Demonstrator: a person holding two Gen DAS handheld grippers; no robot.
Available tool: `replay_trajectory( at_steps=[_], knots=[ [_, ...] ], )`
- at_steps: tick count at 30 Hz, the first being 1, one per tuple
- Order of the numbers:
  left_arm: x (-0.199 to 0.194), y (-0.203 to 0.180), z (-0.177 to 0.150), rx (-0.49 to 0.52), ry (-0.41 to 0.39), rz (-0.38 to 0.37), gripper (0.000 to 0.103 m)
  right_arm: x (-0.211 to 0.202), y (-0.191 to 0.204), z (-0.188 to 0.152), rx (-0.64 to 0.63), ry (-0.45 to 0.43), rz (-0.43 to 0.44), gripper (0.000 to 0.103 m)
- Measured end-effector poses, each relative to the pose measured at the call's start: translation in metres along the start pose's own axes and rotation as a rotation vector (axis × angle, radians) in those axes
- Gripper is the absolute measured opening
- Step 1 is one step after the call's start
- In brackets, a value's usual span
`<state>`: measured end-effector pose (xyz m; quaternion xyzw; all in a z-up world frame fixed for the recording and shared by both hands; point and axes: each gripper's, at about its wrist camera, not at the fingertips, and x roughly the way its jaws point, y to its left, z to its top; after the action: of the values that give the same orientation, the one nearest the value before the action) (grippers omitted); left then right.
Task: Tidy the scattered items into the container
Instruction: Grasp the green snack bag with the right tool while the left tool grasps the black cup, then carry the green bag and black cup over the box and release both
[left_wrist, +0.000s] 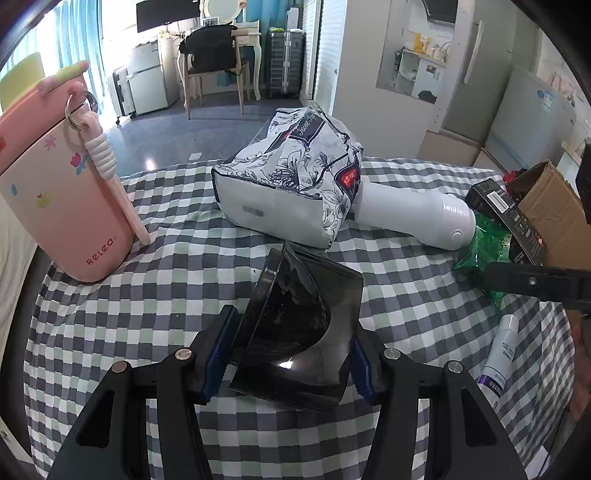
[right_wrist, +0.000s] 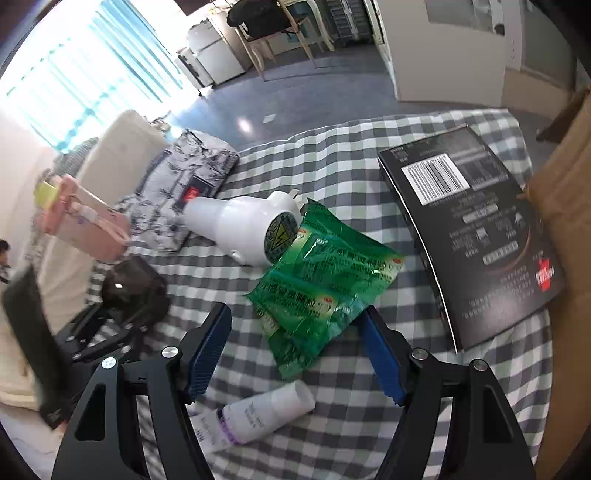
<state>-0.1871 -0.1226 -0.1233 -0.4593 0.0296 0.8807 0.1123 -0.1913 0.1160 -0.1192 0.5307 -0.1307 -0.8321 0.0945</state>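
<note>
My left gripper is shut on a dark smoky plastic cup, its blue pads pressing on both sides just above the checked cloth. The same cup shows at the left of the right wrist view. My right gripper stands open over the near end of a green packet. The left pad is well clear of the packet and the right pad is close beside its edge. An open cardboard box stands at the right with a black carton leaning against it.
On the checked cloth lie a floral tissue pack, a white plastic device and a white tube under my right gripper. A pink bottle stands at the left. Chair and cabinets lie beyond the table.
</note>
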Motion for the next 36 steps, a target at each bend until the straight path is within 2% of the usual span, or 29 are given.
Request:
replay_trajectory(
  at_steps=[6, 7, 8, 9, 11, 18, 24, 29, 34, 36],
  knots=[
    [0.001, -0.002, -0.001, -0.004, -0.003, -0.005, 0.057, 0.017, 0.029, 0.008, -0.129, -0.072, -0.183, 0.070],
    [0.001, -0.002, -0.001, -0.004, -0.005, -0.005, 0.057, 0.017, 0.031, 0.008, -0.135, -0.078, -0.198, 0.067],
    [0.001, -0.002, -0.001, -0.006, -0.007, -0.008, 0.057, 0.016, 0.033, 0.007, -0.139, -0.091, -0.203, 0.055],
    [0.000, -0.001, -0.001, -0.009, -0.007, -0.013, 0.056, 0.015, 0.033, 0.007, -0.136, -0.100, -0.190, 0.046],
    [-0.001, -0.001, -0.001, -0.015, -0.008, -0.029, 0.056, 0.013, 0.031, 0.007, -0.123, -0.099, -0.177, 0.044],
    [-0.021, -0.005, 0.003, -0.002, -0.037, -0.040, 0.055, -0.011, 0.030, -0.003, -0.117, -0.140, -0.163, 0.043],
    [-0.053, -0.021, 0.011, 0.032, -0.091, -0.053, 0.054, -0.046, 0.038, -0.008, -0.124, -0.200, -0.139, 0.043],
    [-0.085, -0.048, 0.022, 0.066, -0.130, -0.047, 0.054, -0.085, 0.036, -0.008, -0.129, -0.244, -0.126, 0.043],
    [-0.106, -0.095, 0.040, 0.100, -0.095, 0.007, 0.054, -0.144, 0.018, -0.016, -0.108, -0.322, -0.135, 0.043],
    [-0.114, -0.114, 0.048, 0.099, -0.093, -0.014, 0.054, -0.169, 0.006, -0.020, -0.094, -0.352, -0.155, 0.043]
  ],
)
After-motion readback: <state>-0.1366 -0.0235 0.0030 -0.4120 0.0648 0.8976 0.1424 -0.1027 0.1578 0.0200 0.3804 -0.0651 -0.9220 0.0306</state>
